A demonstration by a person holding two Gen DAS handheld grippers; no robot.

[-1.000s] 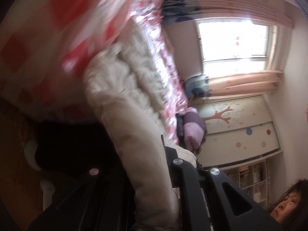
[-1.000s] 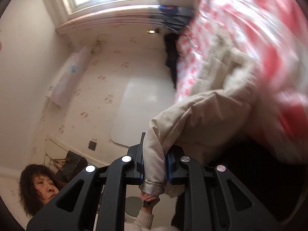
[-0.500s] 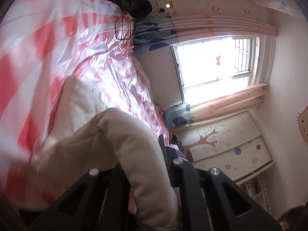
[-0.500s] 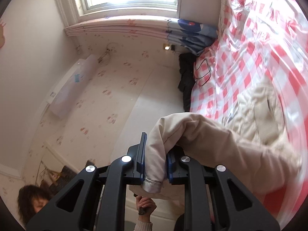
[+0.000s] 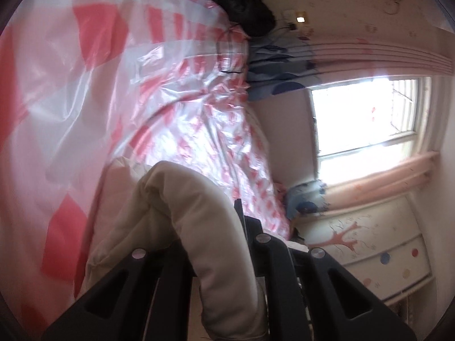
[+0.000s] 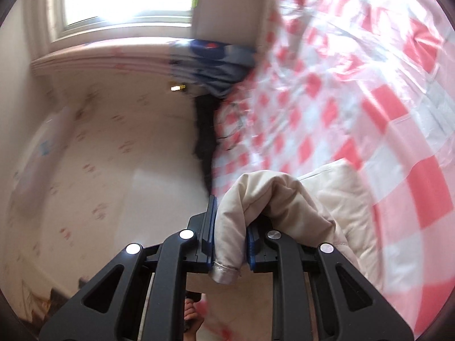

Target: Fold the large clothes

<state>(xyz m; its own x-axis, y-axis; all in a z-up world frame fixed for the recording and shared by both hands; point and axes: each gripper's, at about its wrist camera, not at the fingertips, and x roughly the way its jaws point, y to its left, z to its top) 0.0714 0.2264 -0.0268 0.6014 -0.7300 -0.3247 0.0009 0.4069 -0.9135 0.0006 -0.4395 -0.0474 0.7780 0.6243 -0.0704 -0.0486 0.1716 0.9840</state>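
A cream padded jacket (image 5: pixel 182 199) hangs from both grippers over a bed with a red-and-white checked cover (image 5: pixel 85 85). My left gripper (image 5: pixel 216 227) is shut on a thick fold of the jacket, which hides its left finger. My right gripper (image 6: pixel 229 227) is shut on the jacket (image 6: pixel 273 199) near a sleeve cuff with a silvery hem (image 6: pixel 224 274). The rest of the jacket (image 6: pixel 341 199) trails down toward the checked cover (image 6: pixel 369 85).
A black garment (image 5: pixel 236 2) and a black cable lie at the head of the bed. A bright window (image 5: pixel 364 119) with pink and blue curtains and a white drawer cabinet (image 5: pixel 384 250) stand beside the bed. A black garment (image 6: pixel 204 130) hangs at the bed's edge.
Both grippers have swung with the jacket held throughout; the views now look further along the bed. The jacket's body has dropped lower in view. The person's face has left both views.
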